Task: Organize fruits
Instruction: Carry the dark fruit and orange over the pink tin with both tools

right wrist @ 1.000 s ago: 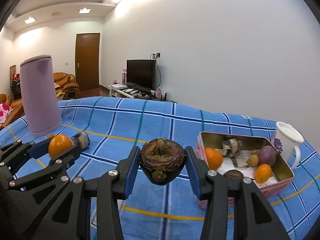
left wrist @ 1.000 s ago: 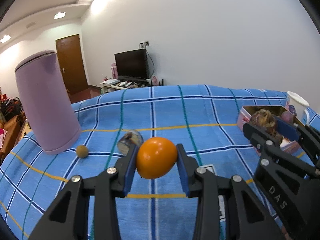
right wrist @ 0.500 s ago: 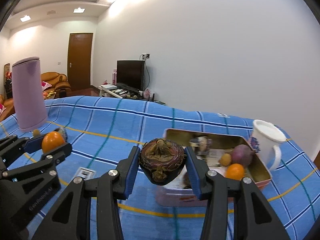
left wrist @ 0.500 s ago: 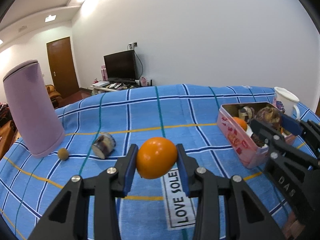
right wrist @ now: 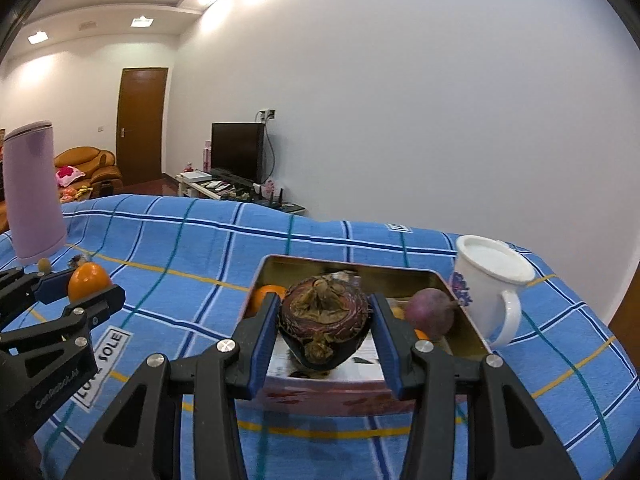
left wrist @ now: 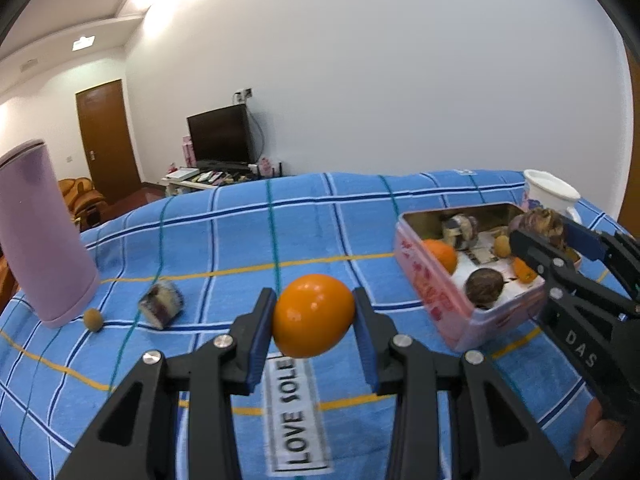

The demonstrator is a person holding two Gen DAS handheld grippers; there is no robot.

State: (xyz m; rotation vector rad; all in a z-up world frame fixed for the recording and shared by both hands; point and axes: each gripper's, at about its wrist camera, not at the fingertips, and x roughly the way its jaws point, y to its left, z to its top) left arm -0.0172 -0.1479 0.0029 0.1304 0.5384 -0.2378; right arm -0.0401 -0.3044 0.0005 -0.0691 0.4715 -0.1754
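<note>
Orange fruit (left wrist: 313, 315) pinched between left gripper (left wrist: 314, 322) jaws, off cloth

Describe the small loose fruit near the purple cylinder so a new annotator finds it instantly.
Start at the tall purple cylinder standing at the left of the blue plaid cloth. At its base, just to the right, lies a small olive-brown round fruit. It is plain and far smaller than the striped purple-and-white piece lying further right.

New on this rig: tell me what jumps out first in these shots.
Each gripper carries fruit: the left gripper clamps an orange above the blue plaid cloth, and the right gripper holds a dark mangosteen over the pink tin. A tall lilac cylinder stands far left.
</note>
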